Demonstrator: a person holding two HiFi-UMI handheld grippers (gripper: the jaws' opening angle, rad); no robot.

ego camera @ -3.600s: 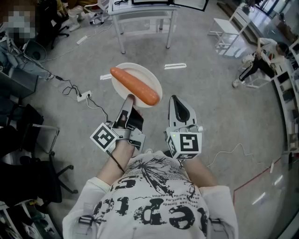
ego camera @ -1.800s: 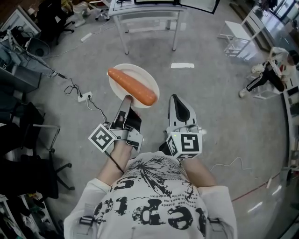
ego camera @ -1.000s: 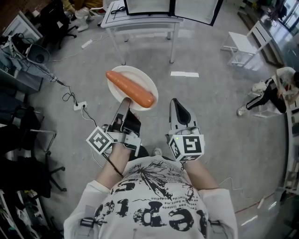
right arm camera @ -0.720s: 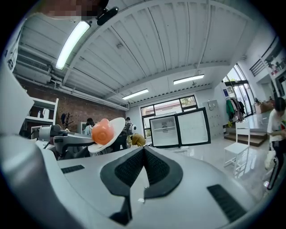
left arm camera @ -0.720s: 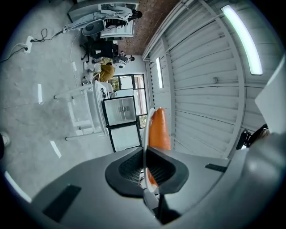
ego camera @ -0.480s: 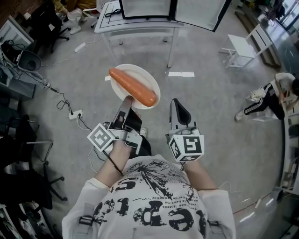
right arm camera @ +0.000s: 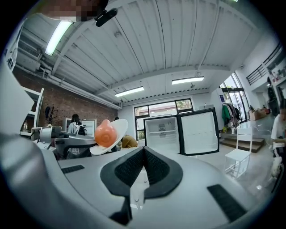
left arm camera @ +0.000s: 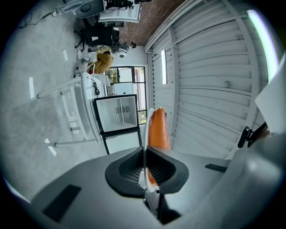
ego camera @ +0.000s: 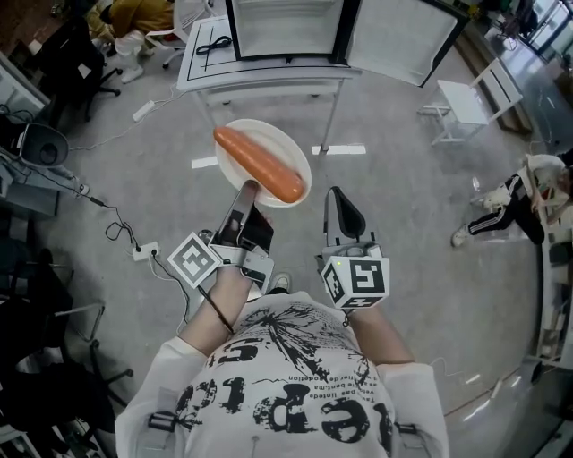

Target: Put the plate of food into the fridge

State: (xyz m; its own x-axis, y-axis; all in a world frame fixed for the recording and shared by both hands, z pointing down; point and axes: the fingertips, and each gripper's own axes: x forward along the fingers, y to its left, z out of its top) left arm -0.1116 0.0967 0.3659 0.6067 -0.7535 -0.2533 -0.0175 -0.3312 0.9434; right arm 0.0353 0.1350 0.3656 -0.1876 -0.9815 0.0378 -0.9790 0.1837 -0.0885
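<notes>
Above grey floor (ego camera: 403, 224), before person's chest, left gripper (ego camera: 243, 192) is holding white plate (ego camera: 283, 146) up in air, jaws clenched on its near rim. Orange carrot (ego camera: 260, 165) is lying diagonally across plate. Right gripper (ego camera: 335, 195) is hovering just beside, jaws pressed together, gripping nothing. Fridge (ego camera: 285, 27) is standing ahead, well apart from plate, door (ego camera: 403, 40) hanging open.

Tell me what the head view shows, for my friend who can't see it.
Seen from above, the left gripper pinches the rim of a white plate carrying an orange carrot. The right gripper is shut and empty beside it. Ahead, a small fridge stands open on a white table.
</notes>
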